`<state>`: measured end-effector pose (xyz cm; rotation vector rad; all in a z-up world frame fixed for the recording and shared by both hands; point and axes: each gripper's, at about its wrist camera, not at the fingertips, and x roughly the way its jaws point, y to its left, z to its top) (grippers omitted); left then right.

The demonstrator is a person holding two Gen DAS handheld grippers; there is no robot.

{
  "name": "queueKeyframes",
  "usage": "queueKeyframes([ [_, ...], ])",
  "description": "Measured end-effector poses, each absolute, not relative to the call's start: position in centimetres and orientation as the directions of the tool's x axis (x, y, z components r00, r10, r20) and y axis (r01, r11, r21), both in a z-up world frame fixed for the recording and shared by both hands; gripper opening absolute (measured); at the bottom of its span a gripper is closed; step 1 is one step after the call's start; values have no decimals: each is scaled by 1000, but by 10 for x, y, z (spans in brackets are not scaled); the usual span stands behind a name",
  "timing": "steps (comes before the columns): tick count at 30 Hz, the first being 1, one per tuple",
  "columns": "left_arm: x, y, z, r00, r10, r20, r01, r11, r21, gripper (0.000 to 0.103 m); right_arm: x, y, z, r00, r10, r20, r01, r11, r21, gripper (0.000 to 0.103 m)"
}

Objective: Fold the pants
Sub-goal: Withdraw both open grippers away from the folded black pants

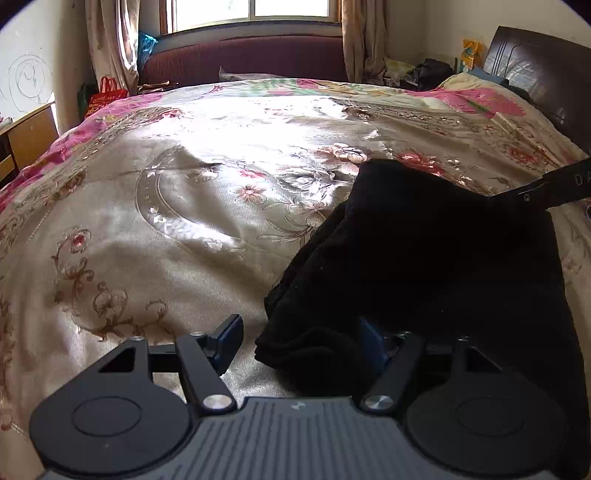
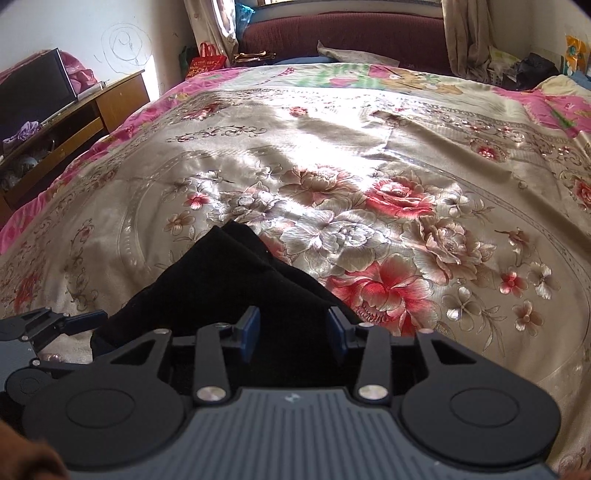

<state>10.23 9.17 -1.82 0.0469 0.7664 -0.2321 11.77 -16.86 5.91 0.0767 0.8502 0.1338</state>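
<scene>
Where sunlight from the window falls on the bed, glints off a satiny beige bedspread embroidered with pink and silver flowers. Bunched at lower right of the left wrist view: black pants, soft, matte, lying in thick rumpled folds. Left gripper with jaws spread wide, one blue pad bare over the bedspread, the other against the cloth's edge. Seen from the right wrist view at lower centre: the same pants, tapering to a blunt point up-frame. Right gripper with jaws parted, dark fabric lying between the pads, not pinched. Farther off: a maroon couch, patterned curtains, a wooden cabinet at left, a dark headboard upper right.
</scene>
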Motion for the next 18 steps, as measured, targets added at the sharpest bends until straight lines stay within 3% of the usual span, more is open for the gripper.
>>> queueKeyframes([
  [4, 94, 86, -24, 709, -173, -684, 209, 977, -30, 85, 109, -174, 60, 651, 175, -739, -82, 984, 161, 41],
  [11, 66, 69, 30, 803, -66, -593, 216, 958, 187, 84, 73, -180, 74, 674, 185, -715, -70, 980, 187, 41],
  [18, 15, 48, 60, 862, -67, -503, 183, 966, 184, 103, 42, -161, 74, 679, 209, -704, -66, 972, 226, 44],
])
